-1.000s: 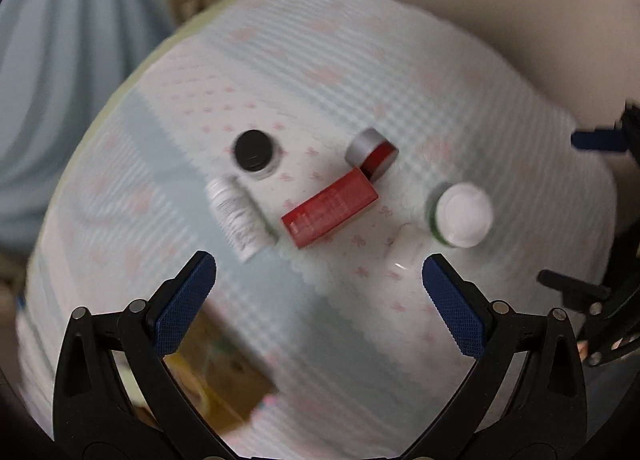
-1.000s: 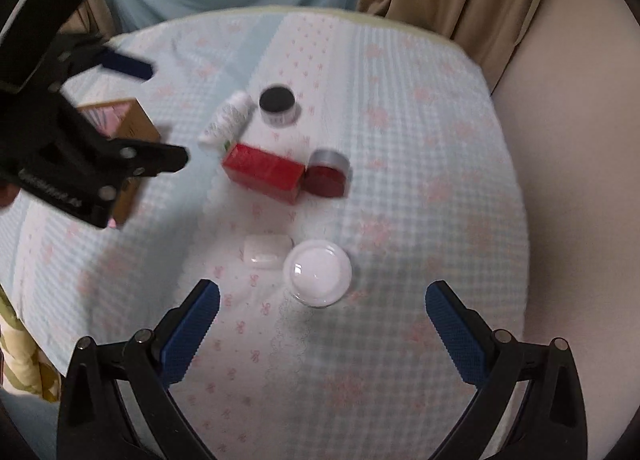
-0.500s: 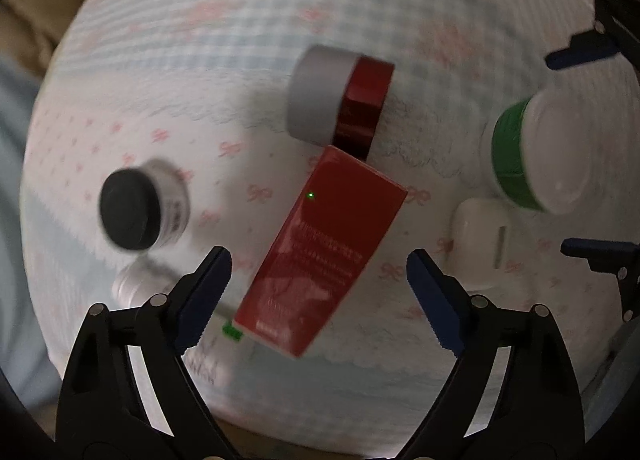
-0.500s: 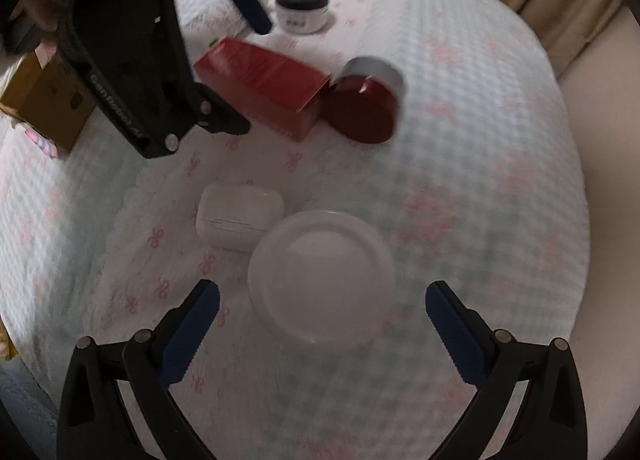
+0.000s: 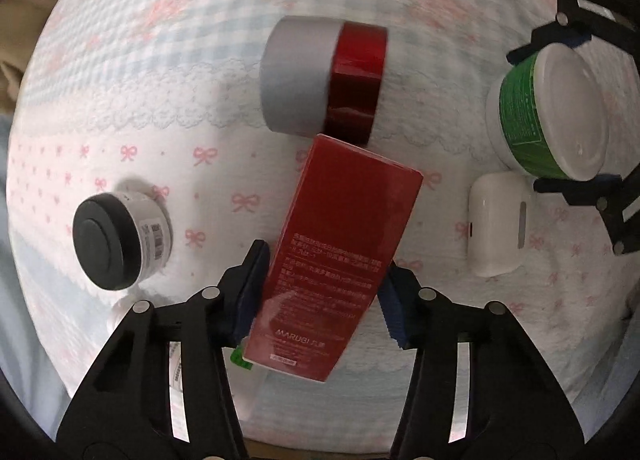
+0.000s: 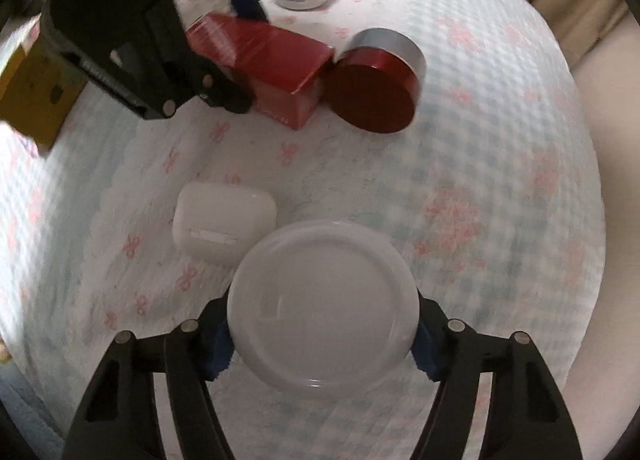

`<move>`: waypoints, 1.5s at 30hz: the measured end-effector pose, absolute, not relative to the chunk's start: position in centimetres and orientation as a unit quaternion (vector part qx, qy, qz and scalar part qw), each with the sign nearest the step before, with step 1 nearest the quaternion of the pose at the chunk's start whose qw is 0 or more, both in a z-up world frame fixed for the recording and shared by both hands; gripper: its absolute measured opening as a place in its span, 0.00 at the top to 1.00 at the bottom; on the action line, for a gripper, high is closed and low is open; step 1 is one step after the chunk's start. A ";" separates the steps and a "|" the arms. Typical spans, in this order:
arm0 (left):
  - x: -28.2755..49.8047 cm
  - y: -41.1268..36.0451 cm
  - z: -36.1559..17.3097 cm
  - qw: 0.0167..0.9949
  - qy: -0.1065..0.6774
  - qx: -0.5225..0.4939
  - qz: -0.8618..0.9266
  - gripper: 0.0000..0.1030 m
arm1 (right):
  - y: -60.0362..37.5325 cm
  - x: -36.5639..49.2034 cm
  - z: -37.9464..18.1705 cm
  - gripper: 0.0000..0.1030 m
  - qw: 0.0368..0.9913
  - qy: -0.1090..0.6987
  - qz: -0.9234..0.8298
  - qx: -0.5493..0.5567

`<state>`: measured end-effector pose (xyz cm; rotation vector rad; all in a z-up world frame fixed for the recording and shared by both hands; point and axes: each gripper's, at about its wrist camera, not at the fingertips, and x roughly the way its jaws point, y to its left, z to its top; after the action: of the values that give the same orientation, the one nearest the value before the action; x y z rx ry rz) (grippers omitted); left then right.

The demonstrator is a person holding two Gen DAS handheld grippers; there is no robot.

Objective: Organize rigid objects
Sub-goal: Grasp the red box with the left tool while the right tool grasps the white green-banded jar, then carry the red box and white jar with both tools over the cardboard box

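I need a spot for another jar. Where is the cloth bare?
Bare: the stretch right of the red jar and the white-lidded jar, toward the cloth's edge, and the strip between the black-lidded jar and the red box. Crowded: the middle, where box meets red jar and the white case sits beside the white-lidded jar.

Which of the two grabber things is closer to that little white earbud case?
Right. The right gripper is closing its fingers around the white-lidded tub, which sits right beside the earbud case. The left gripper is closing on the red box, farther from the case.
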<state>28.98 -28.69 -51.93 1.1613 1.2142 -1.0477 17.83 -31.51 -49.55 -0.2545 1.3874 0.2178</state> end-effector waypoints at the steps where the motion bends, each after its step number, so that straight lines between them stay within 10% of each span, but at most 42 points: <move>1: 29.0 -28.6 -51.9 0.551 0.511 0.490 -0.441 0.55 | -31.7 17.9 -49.6 0.36 0.756 0.637 0.099 -0.114; 16: 28.6 -26.6 -45.8 0.621 0.532 0.412 -0.403 0.58 | -33.4 17.4 -45.8 0.36 0.784 0.615 0.047 -0.071; 45: 21.0 -4.6 -19.2 0.853 0.487 0.030 -0.185 0.58 | -24.5 17.7 -19.6 0.36 0.873 0.477 0.104 -0.005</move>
<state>21.05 -4.62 -19.20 0.0640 1.0235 -0.3884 17.66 -24.47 -19.65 -0.0096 0.9971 0.2183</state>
